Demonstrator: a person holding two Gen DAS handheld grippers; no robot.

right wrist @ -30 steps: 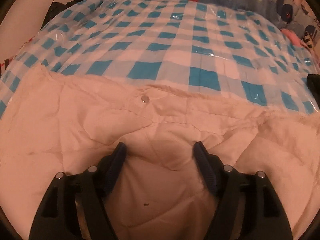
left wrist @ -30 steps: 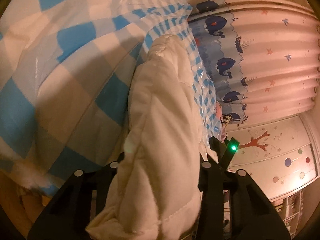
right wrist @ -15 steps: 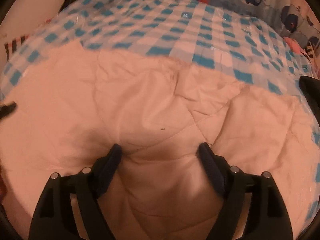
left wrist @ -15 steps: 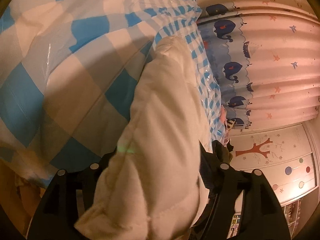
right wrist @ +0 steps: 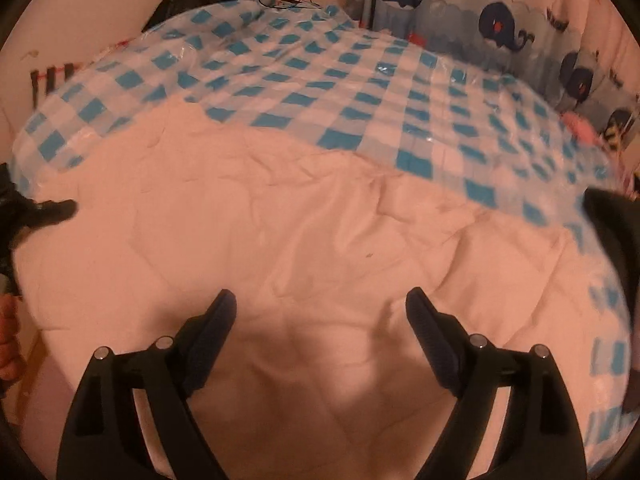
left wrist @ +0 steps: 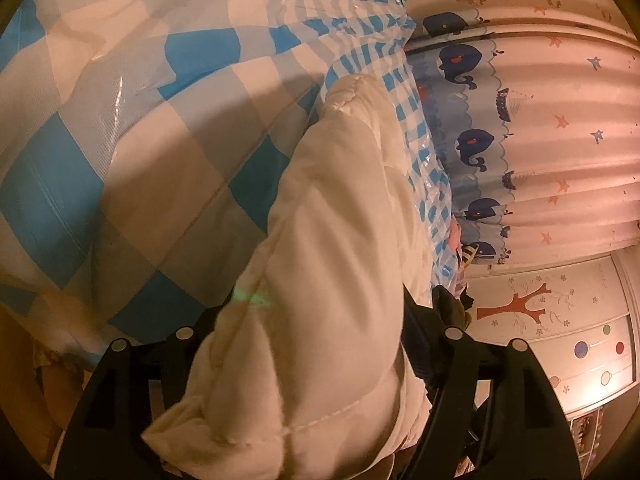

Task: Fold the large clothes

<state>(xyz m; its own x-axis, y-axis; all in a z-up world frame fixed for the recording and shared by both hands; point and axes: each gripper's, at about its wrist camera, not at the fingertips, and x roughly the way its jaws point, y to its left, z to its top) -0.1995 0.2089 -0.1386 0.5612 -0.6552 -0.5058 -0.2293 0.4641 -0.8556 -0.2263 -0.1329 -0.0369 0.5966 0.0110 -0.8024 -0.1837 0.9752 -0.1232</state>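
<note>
Left tongs (left wrist: 320, 312) opening, thick fold of white quilted garment (left wrist: 336, 240) between them; right tongs (right wrist: 320, 304) opening, empty, above it.

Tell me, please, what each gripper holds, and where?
Left gripper: jaws opening around the folded edge of the white padded garment, grip uncertain. Right gripper: opening, holding nothing.

Quilted white garment (left wrist: 332, 264): soft matt cloth, stitched seams, puffy, creased. Blue-and-white checked cover (right wrist: 360, 80): glossy plastic film, wrinkled, glinting. Whale-print curtain (left wrist: 532, 128): matt pleated cloth; gripper fingers (right wrist: 212, 332): matt black plastic, ribbed pads.
</note>
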